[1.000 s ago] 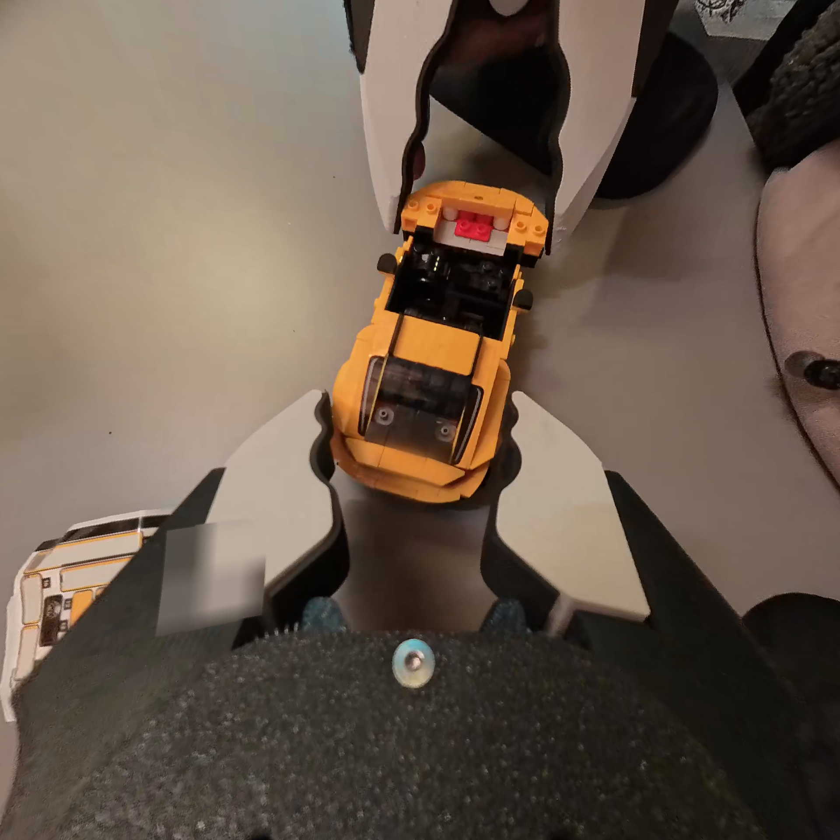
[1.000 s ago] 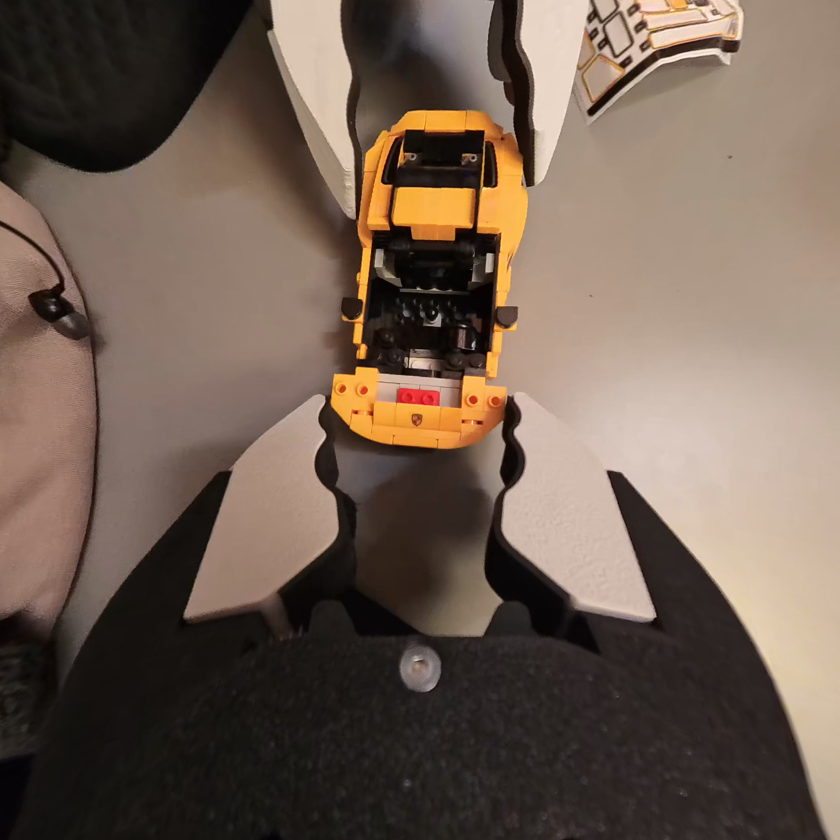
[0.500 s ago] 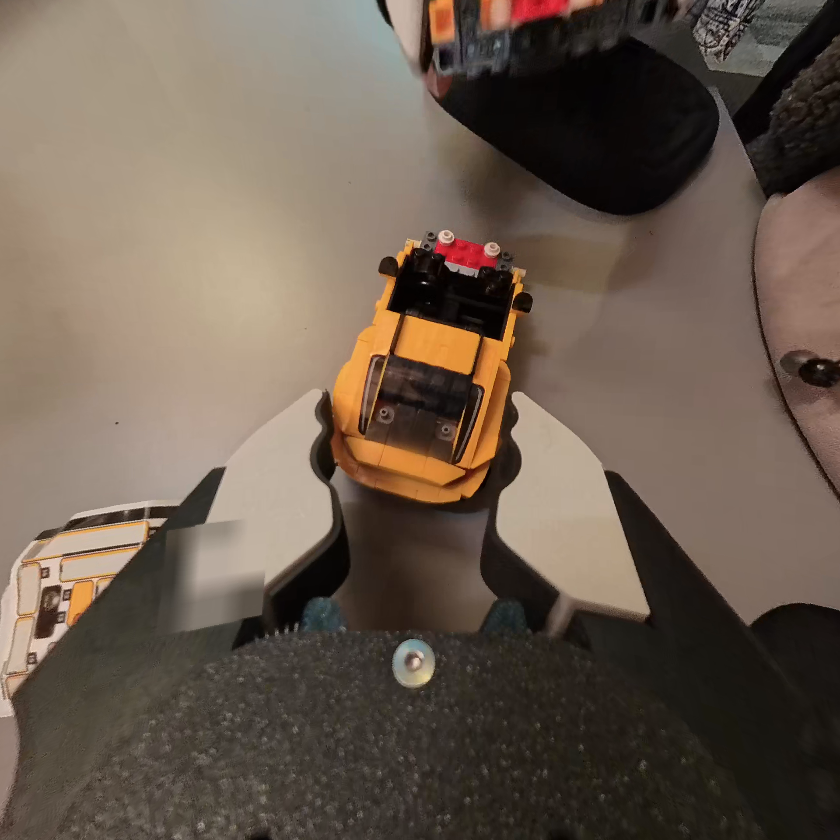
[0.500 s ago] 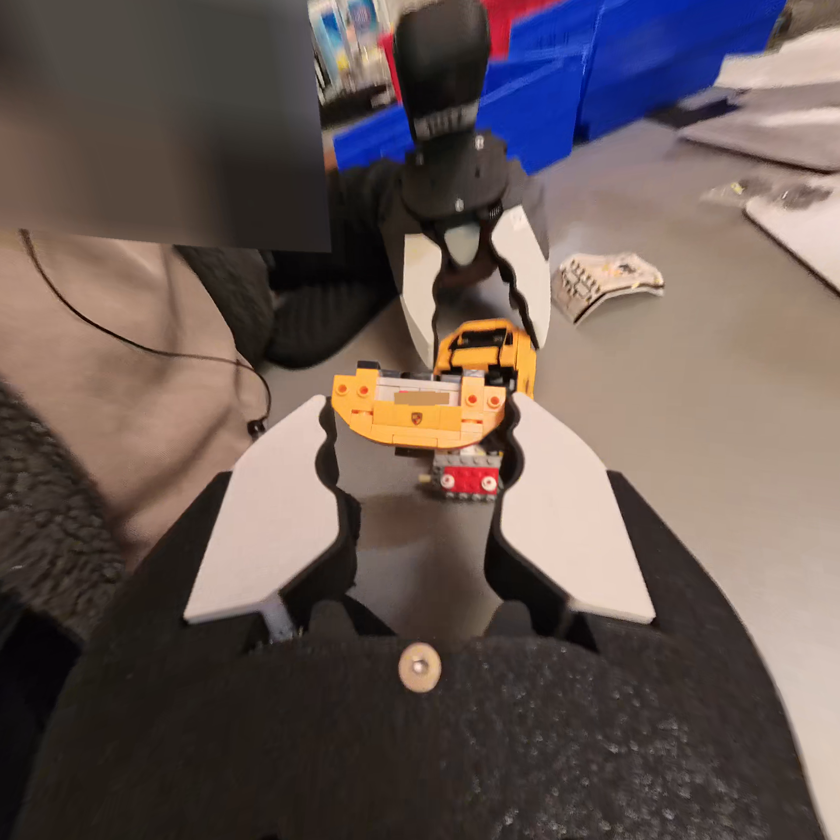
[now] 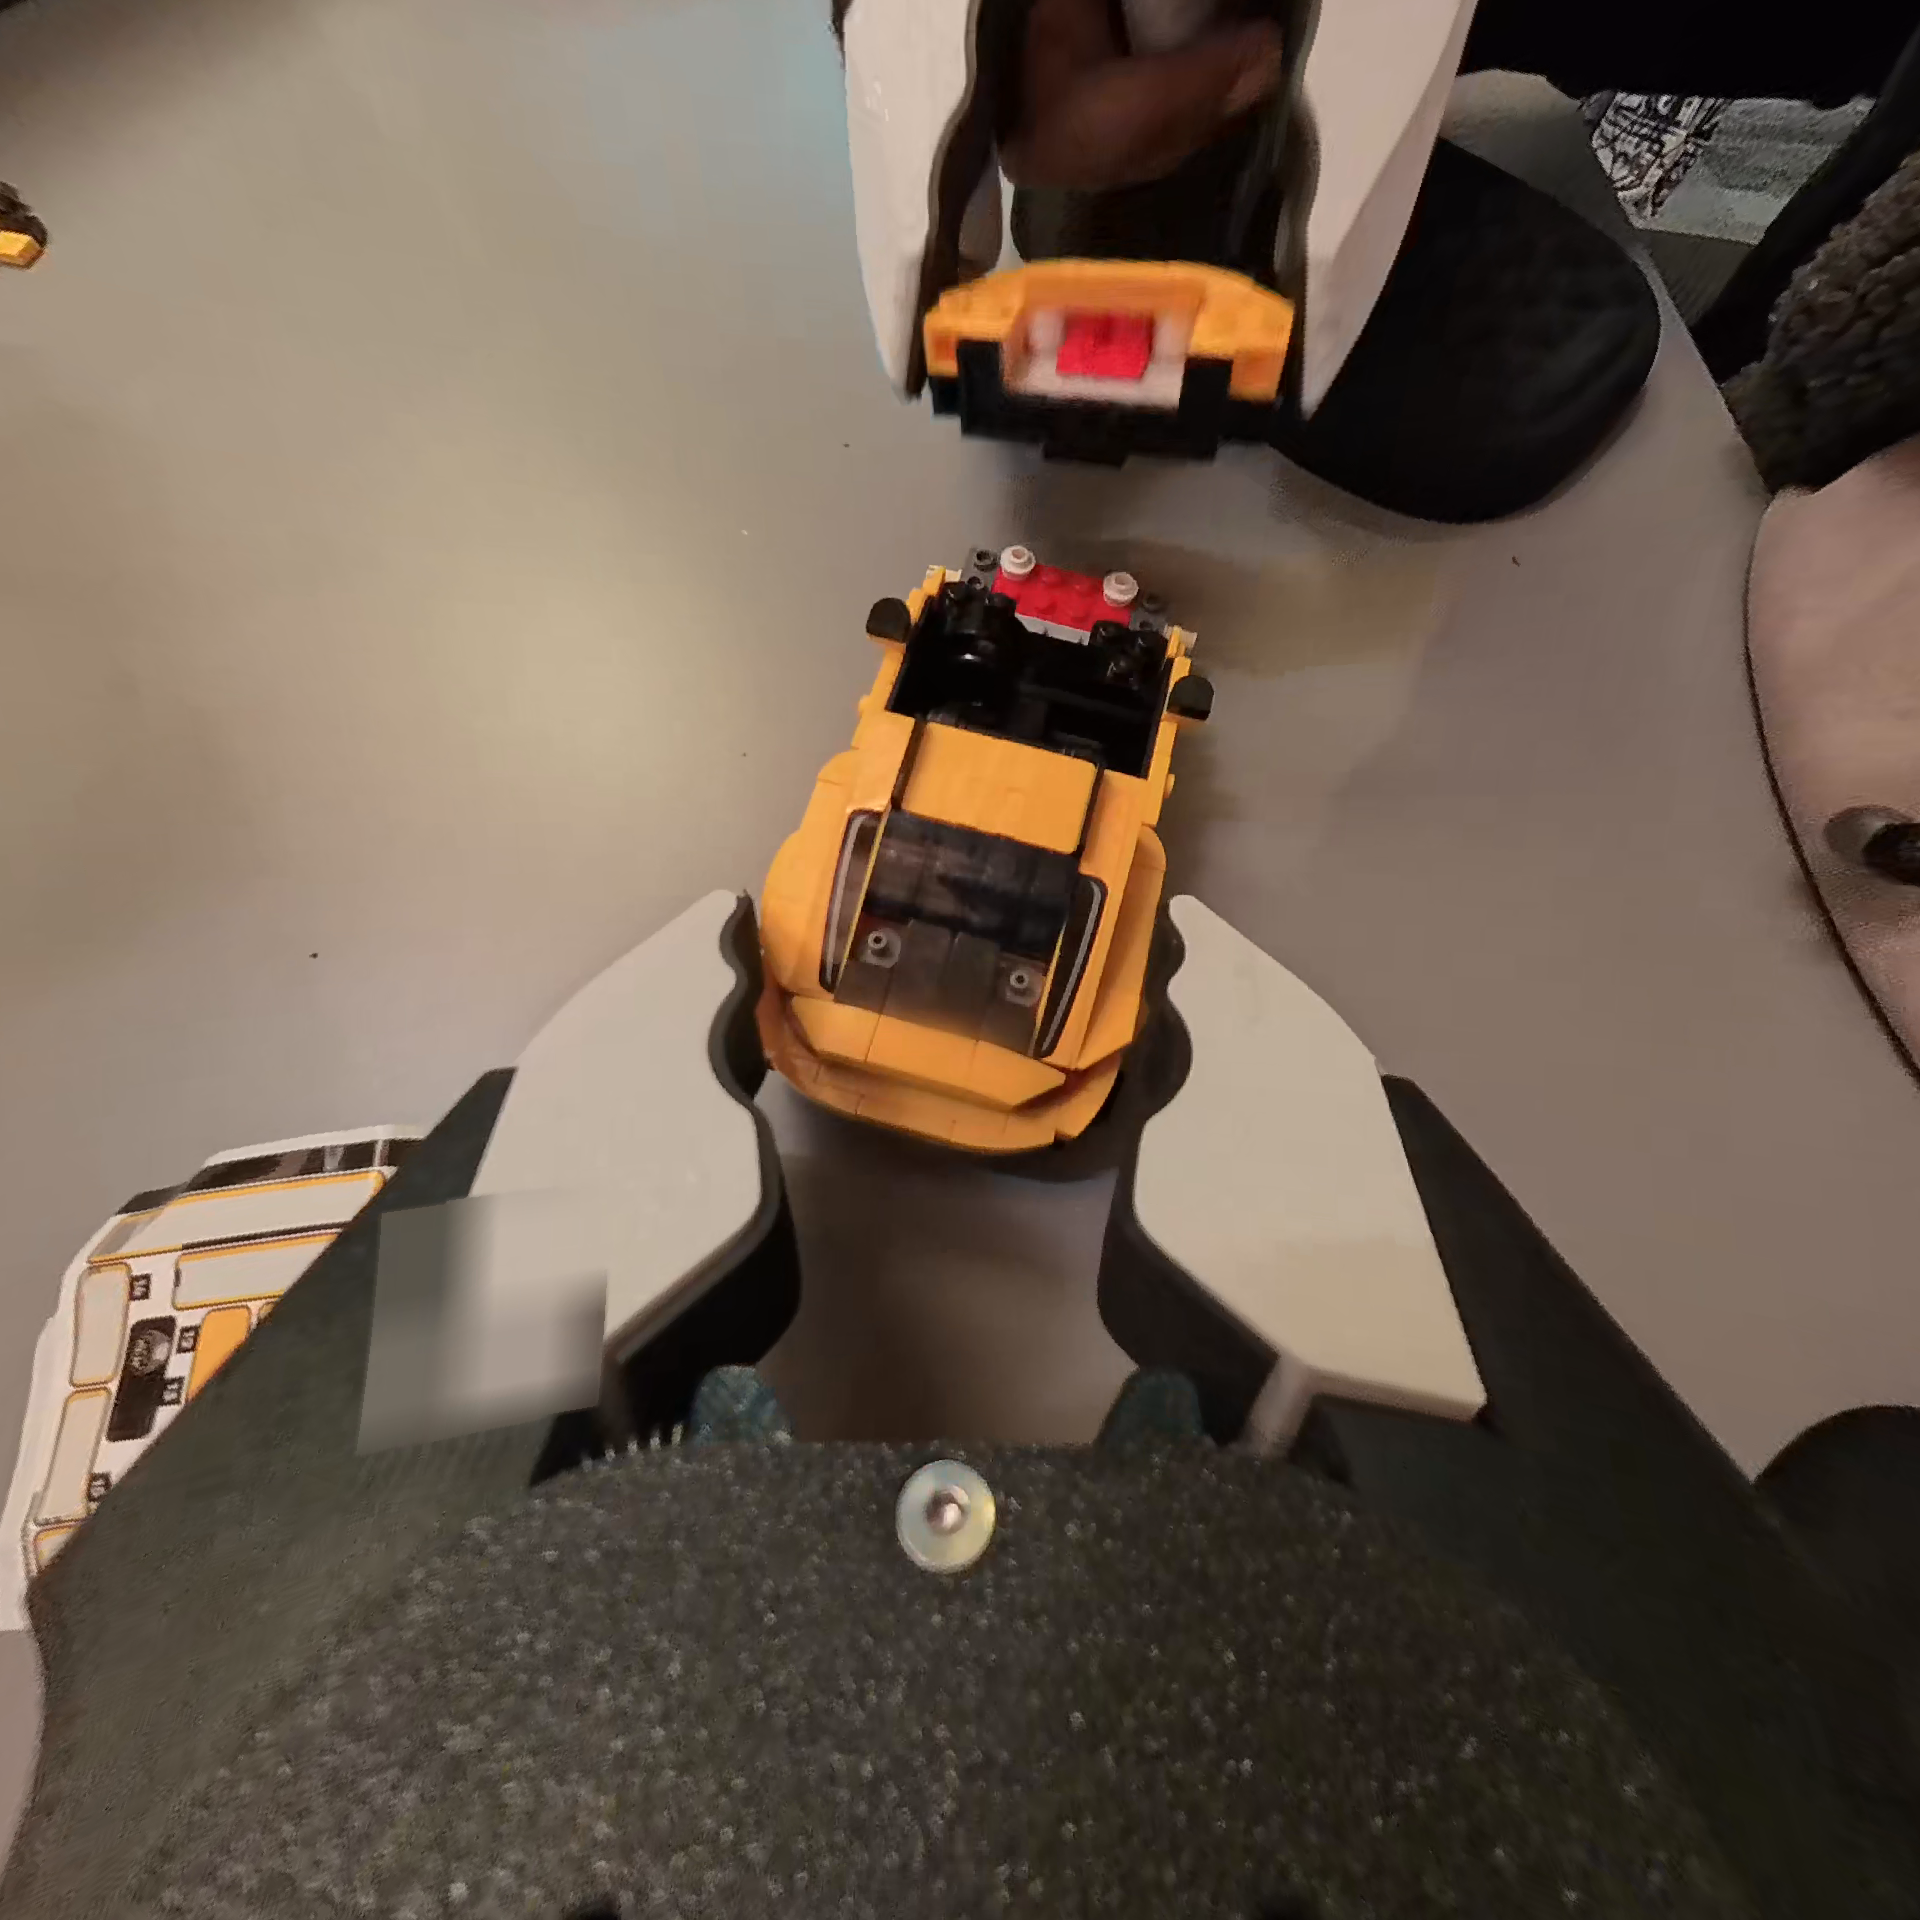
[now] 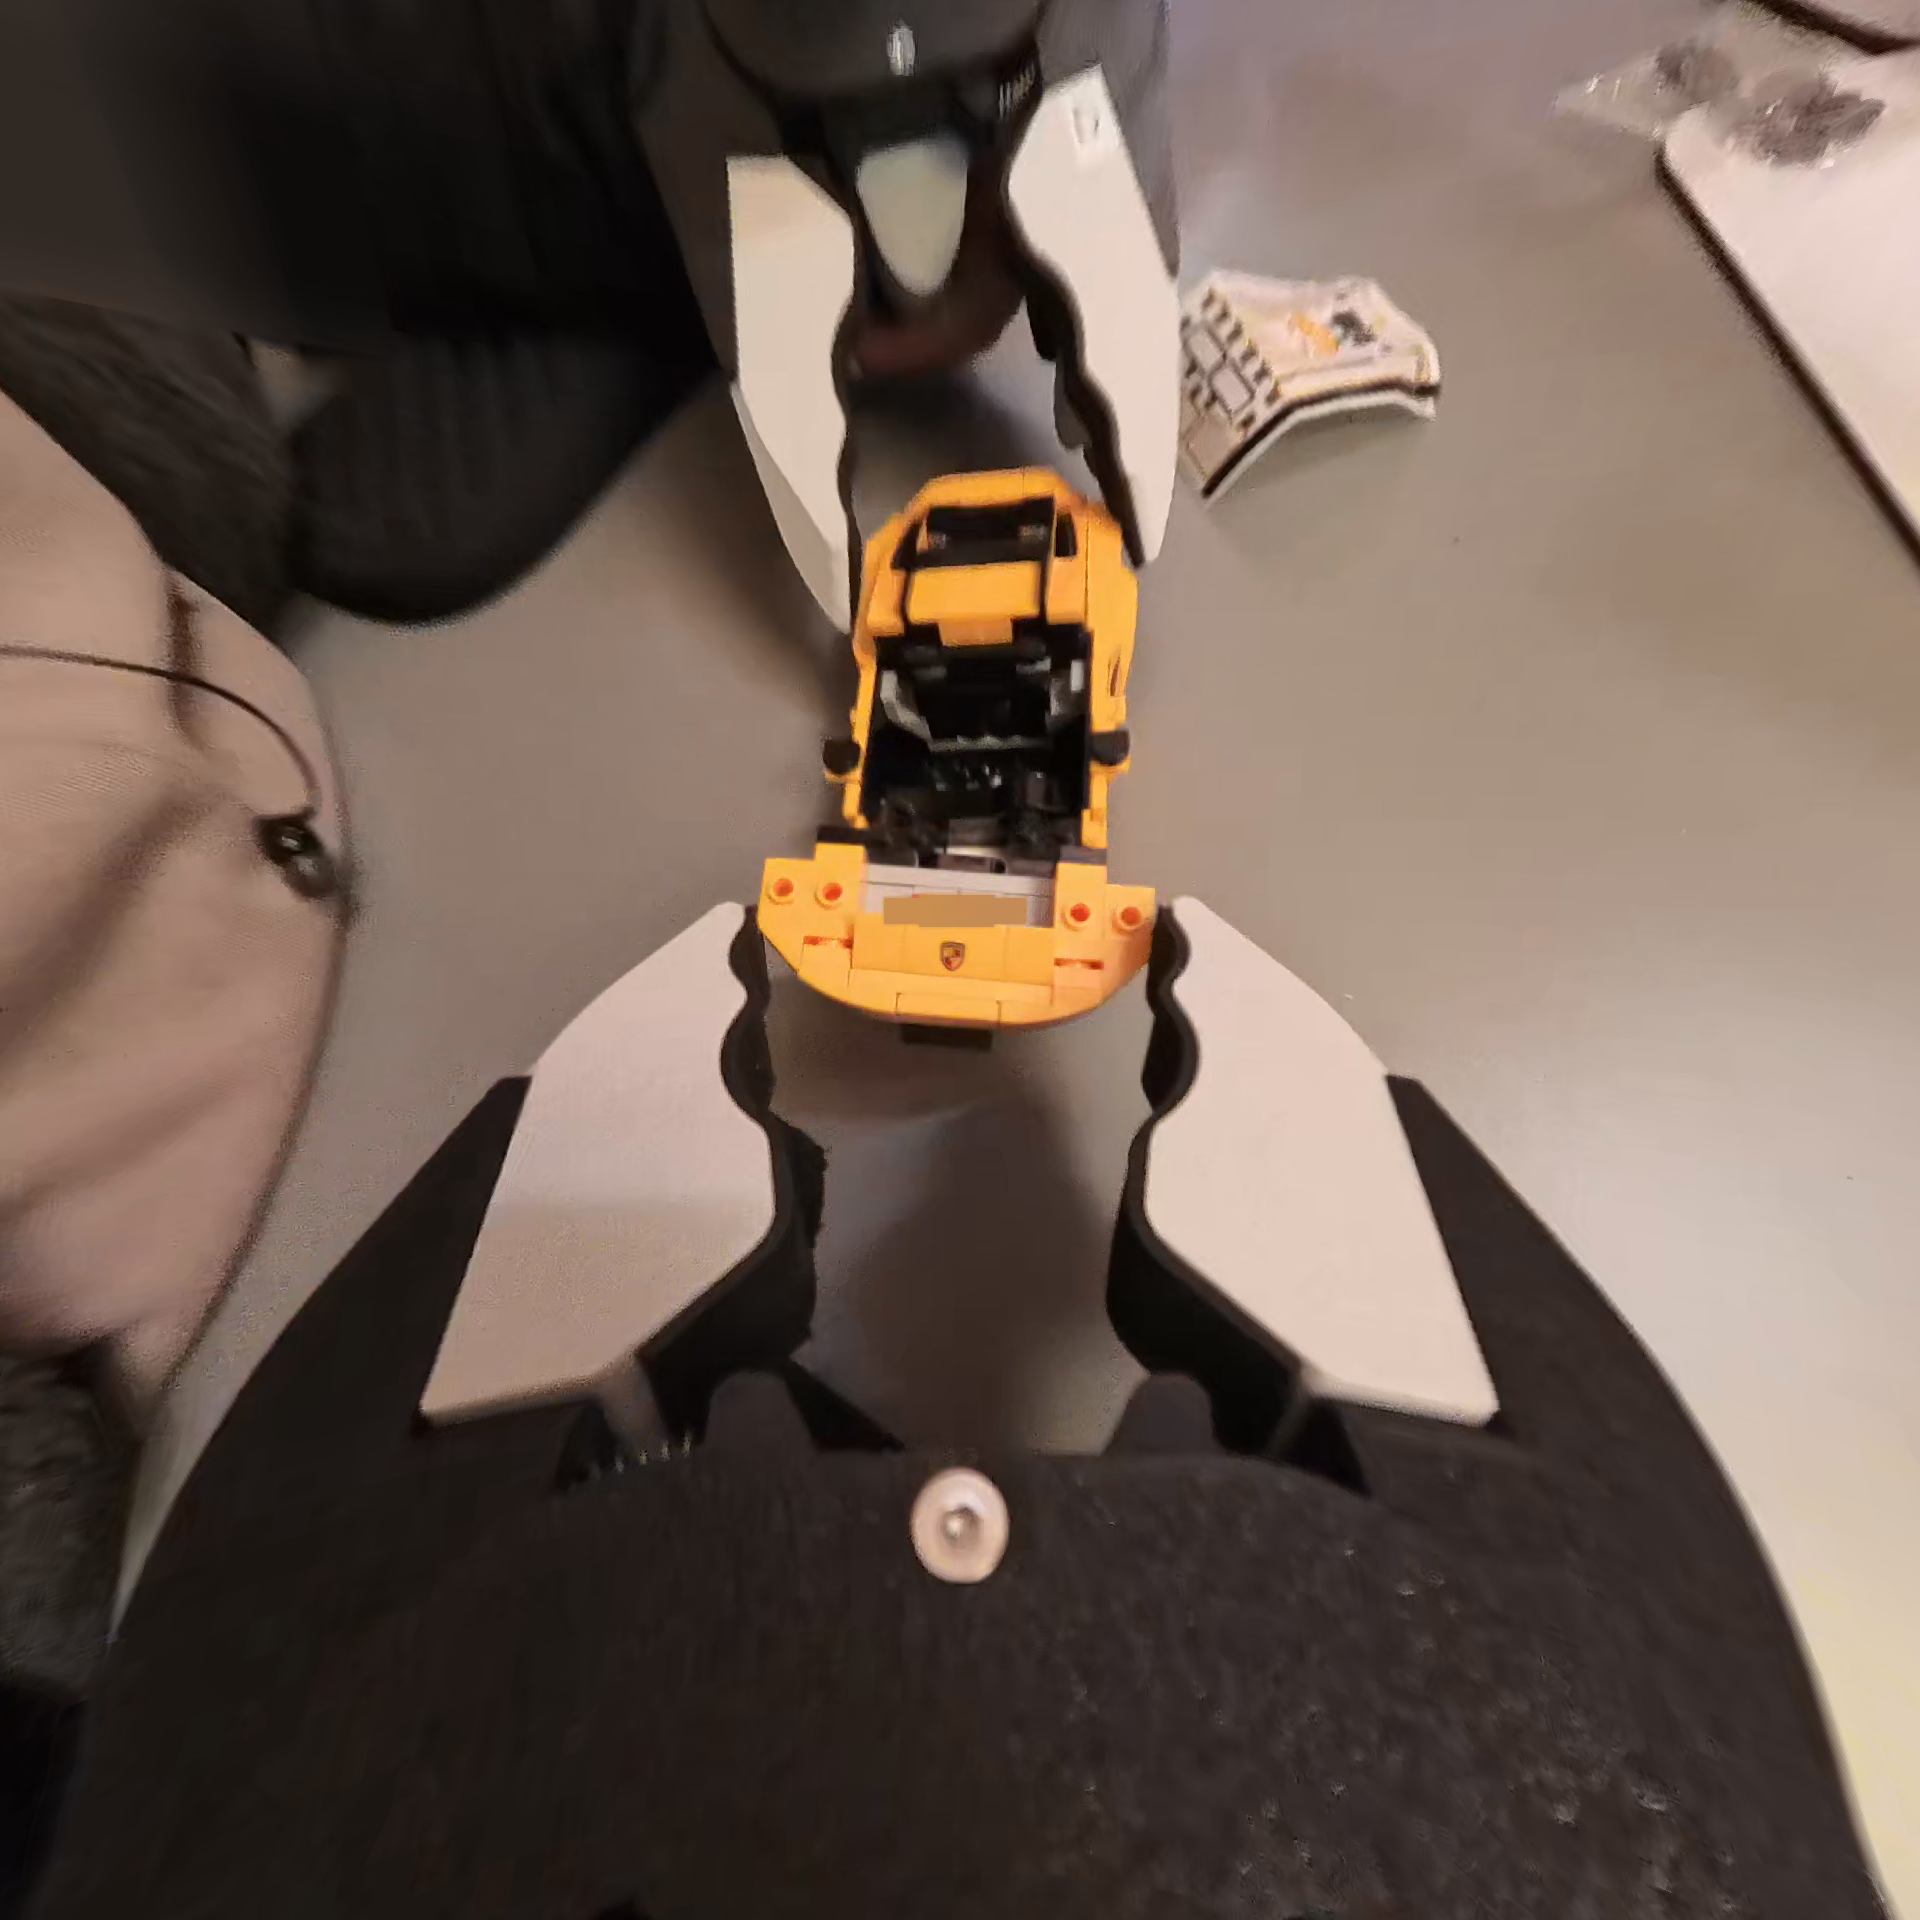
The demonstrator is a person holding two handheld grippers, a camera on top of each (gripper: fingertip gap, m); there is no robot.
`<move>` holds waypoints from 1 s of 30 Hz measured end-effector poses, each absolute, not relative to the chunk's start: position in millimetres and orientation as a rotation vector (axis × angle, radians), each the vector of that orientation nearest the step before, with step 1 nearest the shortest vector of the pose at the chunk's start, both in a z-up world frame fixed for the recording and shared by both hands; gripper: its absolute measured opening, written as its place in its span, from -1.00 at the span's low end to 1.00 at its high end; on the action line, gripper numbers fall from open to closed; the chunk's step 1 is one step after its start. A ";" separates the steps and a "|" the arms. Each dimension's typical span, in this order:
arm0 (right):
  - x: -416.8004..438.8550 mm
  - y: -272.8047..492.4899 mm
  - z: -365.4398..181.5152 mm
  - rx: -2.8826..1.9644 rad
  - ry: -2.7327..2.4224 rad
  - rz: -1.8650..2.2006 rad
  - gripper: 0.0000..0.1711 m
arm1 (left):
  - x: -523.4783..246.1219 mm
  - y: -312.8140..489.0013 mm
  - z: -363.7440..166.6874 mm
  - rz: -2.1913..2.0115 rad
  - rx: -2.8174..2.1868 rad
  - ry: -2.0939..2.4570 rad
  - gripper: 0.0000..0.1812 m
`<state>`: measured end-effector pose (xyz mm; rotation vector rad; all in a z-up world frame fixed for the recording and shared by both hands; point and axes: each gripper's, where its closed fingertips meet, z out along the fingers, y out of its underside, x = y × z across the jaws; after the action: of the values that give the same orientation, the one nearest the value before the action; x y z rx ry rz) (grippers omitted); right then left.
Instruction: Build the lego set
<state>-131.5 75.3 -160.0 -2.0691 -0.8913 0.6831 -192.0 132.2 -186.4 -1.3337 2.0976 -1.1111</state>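
Note:
A yellow lego car stands on the grey table, its open black cockpit and red front studs uncovered. My left gripper is shut on the car's rear end. My right gripper is shut on a separate yellow front bumper section. In the left wrist view this bumper section hangs between the right gripper's white fingers, a short gap from the car's nose. In the right wrist view the car lies just beyond the bumper, and the left gripper grips its far end.
A curled sticker sheet lies by my left gripper and shows in the right wrist view. A person's beige top and black sleeve border the table. A small yellow piece lies far left. A white board lies far right. Across from one pair of fingers to the other is roughly 10 centimetres.
The right gripper pulled the front bumper section off the car, lifted it away, and has now brought it back down close to the car's nose. The left gripper stayed put.

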 end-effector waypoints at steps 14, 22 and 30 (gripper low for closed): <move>-133.4 80.0 -184.1 -2.239 -1.089 0.444 -0.18 | -191.0 137.9 -186.3 -1.157 -1.277 2.065 -0.22; -134.0 81.1 -189.7 -2.223 -1.092 0.485 -0.18 | -191.1 137.9 -186.5 -1.151 -1.267 2.057 -0.22; -133.2 82.3 -189.6 -2.190 -1.107 0.499 -0.17 | -191.3 138.0 -186.4 -1.141 -1.258 2.045 -0.22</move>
<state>-133.2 82.3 -189.6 -2.1896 -1.1068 0.4986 -191.3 138.0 -186.4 -1.2581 2.0447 -1.1415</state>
